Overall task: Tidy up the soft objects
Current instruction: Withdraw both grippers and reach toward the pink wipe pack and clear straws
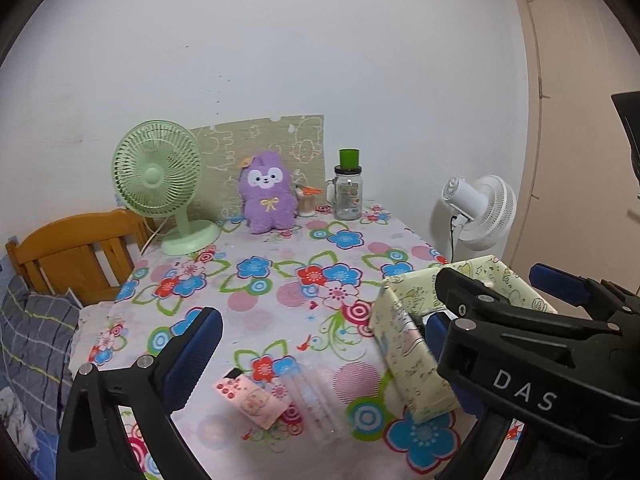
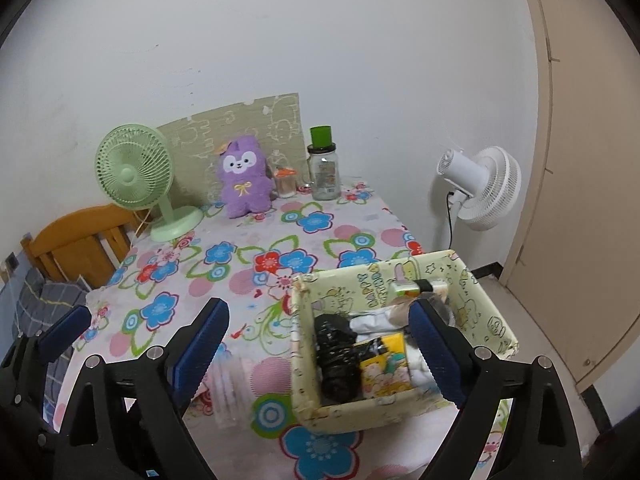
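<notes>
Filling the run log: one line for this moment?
left tool open, empty | right tool open over storage box | purple plush upright at back | table

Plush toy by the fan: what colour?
Purple, white face, yellow bow; clearest in the left wrist view.

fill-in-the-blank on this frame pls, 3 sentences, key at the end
1. The purple plush toy sits between the green desk fan and the clear jar with the ____ lid.
2. The pale yellow cartoon-print box is ____ at the top.
3. The tablecloth has a ____ pattern.

Missing words: green; open; floral
</notes>
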A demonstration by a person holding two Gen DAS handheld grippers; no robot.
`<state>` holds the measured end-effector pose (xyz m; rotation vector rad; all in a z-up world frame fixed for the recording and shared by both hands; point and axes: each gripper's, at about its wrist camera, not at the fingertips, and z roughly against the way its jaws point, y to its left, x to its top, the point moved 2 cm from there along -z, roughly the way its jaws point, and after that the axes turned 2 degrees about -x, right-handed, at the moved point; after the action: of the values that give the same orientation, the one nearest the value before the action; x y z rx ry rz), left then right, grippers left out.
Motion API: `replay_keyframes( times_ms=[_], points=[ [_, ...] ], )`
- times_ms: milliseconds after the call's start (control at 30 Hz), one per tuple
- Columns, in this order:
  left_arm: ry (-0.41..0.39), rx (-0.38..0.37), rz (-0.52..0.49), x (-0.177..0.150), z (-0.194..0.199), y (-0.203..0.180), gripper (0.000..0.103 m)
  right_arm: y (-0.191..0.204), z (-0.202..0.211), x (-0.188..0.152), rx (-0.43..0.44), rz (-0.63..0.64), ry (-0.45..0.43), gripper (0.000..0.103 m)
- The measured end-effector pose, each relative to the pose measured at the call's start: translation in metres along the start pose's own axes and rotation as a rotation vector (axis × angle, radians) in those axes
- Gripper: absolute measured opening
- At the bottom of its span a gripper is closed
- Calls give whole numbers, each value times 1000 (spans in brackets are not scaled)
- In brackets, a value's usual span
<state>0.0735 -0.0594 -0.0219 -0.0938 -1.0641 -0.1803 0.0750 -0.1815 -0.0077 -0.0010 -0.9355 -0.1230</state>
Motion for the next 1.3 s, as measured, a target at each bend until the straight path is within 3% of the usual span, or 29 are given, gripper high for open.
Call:
replay_keyframes(
  times_ms=[500,967,1300],
  points=[
    [34,42,28,-23,-2,46,103,46,-13,-20,67,26,21,96],
    [117,75,46,-54,-29,85,103,71,-48,-47,110,28,85,96],
    [179,68,76,-75,-53,103,103,99,-64,-59,137,114,101,93]
  ],
)
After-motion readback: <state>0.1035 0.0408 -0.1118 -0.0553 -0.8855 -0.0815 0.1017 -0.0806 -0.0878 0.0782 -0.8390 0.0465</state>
